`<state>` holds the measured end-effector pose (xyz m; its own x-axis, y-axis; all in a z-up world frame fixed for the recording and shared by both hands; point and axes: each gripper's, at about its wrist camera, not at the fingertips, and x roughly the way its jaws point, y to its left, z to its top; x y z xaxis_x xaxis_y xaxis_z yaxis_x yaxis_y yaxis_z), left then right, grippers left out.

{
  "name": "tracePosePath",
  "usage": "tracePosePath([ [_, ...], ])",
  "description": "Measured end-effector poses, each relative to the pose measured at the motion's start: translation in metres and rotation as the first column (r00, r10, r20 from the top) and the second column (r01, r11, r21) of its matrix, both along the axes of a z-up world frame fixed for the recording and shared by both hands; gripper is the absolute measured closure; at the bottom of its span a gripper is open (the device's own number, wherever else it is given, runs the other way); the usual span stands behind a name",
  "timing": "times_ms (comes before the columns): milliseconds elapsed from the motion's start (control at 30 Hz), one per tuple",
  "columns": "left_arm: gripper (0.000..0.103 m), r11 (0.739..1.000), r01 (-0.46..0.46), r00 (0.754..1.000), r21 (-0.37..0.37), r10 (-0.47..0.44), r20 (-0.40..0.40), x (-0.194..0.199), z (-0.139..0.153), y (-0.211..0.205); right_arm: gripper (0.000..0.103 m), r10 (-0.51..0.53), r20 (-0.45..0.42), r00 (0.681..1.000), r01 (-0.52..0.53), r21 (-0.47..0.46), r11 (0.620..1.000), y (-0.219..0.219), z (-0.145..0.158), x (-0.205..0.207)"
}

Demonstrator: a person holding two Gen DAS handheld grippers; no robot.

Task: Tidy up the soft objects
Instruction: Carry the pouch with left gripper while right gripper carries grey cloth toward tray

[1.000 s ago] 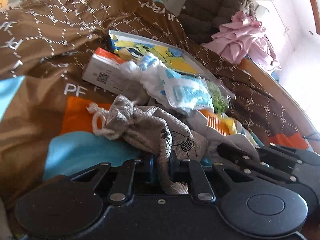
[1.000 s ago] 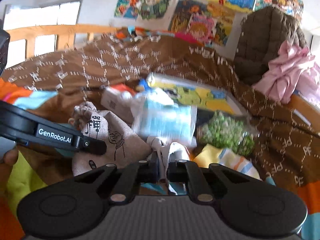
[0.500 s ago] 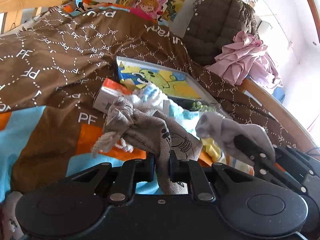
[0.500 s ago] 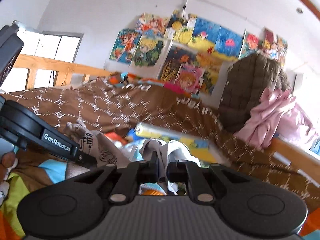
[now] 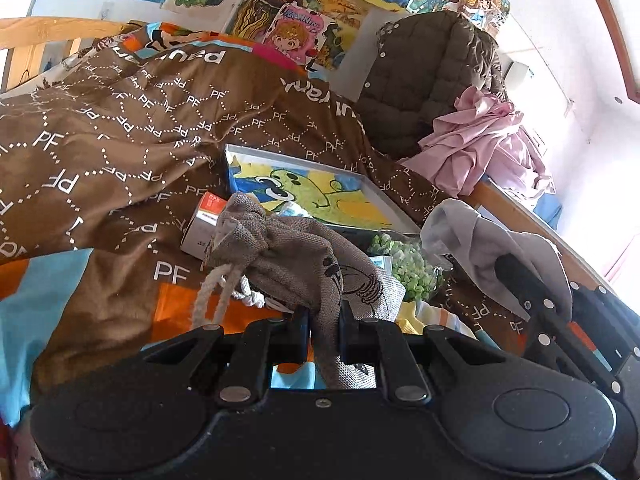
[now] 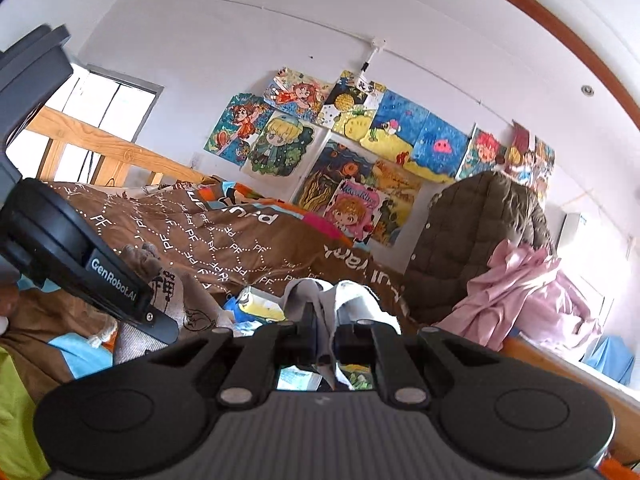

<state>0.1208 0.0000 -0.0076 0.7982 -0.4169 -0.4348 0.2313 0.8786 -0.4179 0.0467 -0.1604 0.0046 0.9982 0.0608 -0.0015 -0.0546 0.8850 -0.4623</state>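
Left gripper clenched on pouch, lifted just left of right gripper grasping grey cloth.

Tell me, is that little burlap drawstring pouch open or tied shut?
Shut. The burlap pouch has its neck bunched tight, and its white cord dangles below. The left gripper holds it by its bottom.

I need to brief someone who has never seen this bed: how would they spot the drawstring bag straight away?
Start at the bed with the brown blanket printed all over with "PF". Just in front of the flat cartoon picture box lying on it, the drawstring bag hangs pinched in the left hand-held gripper. It is the only coarse grey-brown burlap piece, with a white cord and black ink drawing, unlike the smooth pale grey cloth beside it.
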Motion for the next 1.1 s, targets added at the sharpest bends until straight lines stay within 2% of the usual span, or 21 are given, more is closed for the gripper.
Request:
tracePosePath([
  [133,0.089,1.000,0.010,1.000,0.010,-0.010,0.026,-0.002,0.003,-0.001,0.094,-0.011,0.028,1.000,0.012,-0.048,0.999,0.006,-0.003,0.001],
  [300,0.089,1.000,0.020,0.998,0.024,-0.021,0.059,0.002,0.011,-0.003,0.094,-0.007,0.028,1.000,0.009,-0.065,0.998,0.011,-0.008,0.004],
  [400,0.089,1.000,0.020,0.998,0.021,-0.021,0.062,0.006,0.012,-0.003,0.094,-0.003,-0.001,1.000,0.003,-0.045,0.999,0.009,-0.009,0.008],
  [667,0.089,1.000,0.008,0.999,0.018,-0.009,0.032,0.024,0.006,-0.002,0.094,-0.033,-0.007,0.999,0.032,-0.082,0.996,0.010,-0.015,0.024],
  [867,0.089,1.000,0.014,0.997,0.023,-0.016,0.071,0.047,0.013,-0.008,0.094,-0.105,-0.088,0.991,0.090,-0.159,0.983,0.012,-0.031,0.058],
  [1100,0.089,1.000,-0.020,0.998,0.008,0.020,0.067,0.075,0.010,-0.014,0.094,-0.087,-0.185,0.979,0.071,-0.092,0.993,0.001,-0.039,0.093],
])
